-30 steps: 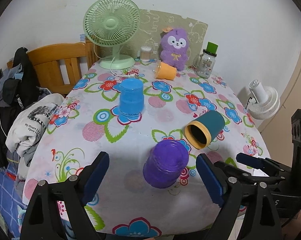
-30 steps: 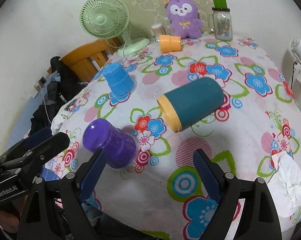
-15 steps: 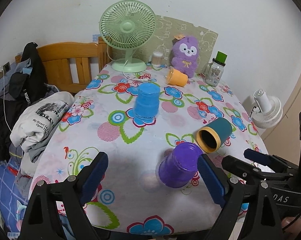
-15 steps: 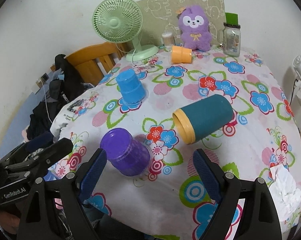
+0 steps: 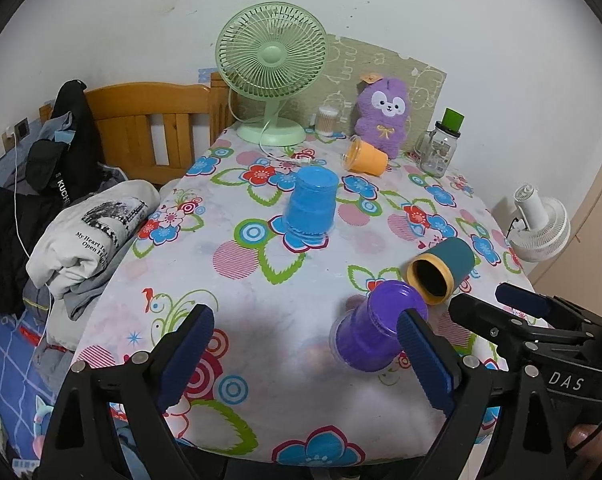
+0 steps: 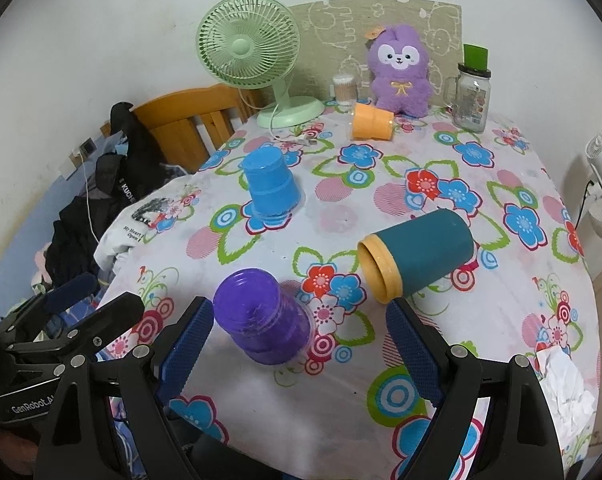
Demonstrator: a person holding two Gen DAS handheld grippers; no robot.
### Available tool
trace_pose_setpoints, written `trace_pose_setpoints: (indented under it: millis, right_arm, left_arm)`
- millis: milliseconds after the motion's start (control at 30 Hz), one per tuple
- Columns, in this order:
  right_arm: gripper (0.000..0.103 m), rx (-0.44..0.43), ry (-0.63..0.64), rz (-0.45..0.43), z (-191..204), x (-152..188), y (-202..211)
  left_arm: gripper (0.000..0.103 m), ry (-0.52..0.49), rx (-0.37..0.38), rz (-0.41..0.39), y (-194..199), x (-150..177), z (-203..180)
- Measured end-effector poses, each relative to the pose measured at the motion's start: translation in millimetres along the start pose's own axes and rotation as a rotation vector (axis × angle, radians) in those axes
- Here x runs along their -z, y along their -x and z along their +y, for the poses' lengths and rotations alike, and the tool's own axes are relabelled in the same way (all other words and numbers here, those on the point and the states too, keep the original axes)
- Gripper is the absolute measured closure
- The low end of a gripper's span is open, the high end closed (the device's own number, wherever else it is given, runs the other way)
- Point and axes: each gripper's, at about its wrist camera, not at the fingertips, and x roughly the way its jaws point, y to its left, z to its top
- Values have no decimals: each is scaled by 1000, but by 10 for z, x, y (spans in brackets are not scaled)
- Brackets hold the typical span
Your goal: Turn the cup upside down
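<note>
We hold both sets of jaws spread wide and empty above the near edge of the bench (image 5: 285,320). Our left gripper (image 5: 301,354) has nothing between its blue pads; the purple cup (image 5: 375,326) sits just beside its right pad, partly hidden by it in that view. From the right wrist view, our right gripper (image 6: 297,344) frames the same purple cup (image 6: 263,318), which leans against nothing and stands mouth down on the flowered cloth, base up. We judge that cup finished, which is why neither pair of jaws closes on it.

Further out, the teal cup (image 6: 421,258) with its yellow rim lies on its side, mouth towards us, near the purple one but apart from it. It looks to be the next one to turn, and the right gripper is closer. A grip across its body would let us tip the rim down; lying round, it could roll when nudged.

Beyond, the blue cup (image 5: 311,204) already stands inverted mid-bench. The orange cup (image 5: 367,156) lies on its side at the far end, just in front of the purple plush toy (image 5: 383,118). The green fan (image 5: 271,72) and glass jar (image 5: 441,146) stand against the wall, out of the working area.
</note>
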Motion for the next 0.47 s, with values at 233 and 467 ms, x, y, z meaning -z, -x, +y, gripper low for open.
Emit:
trace_pose_setpoints:
  millis: [233,467]
  right_arm:
    - [13,4,0,0,17,-7,2]
    - [13,8,0,-3,7,-19,6]
  left_arm:
    - [8,-2,-1,-3,-10,-1,15]
    - [7,-2,2,-8,-14,-24,13]
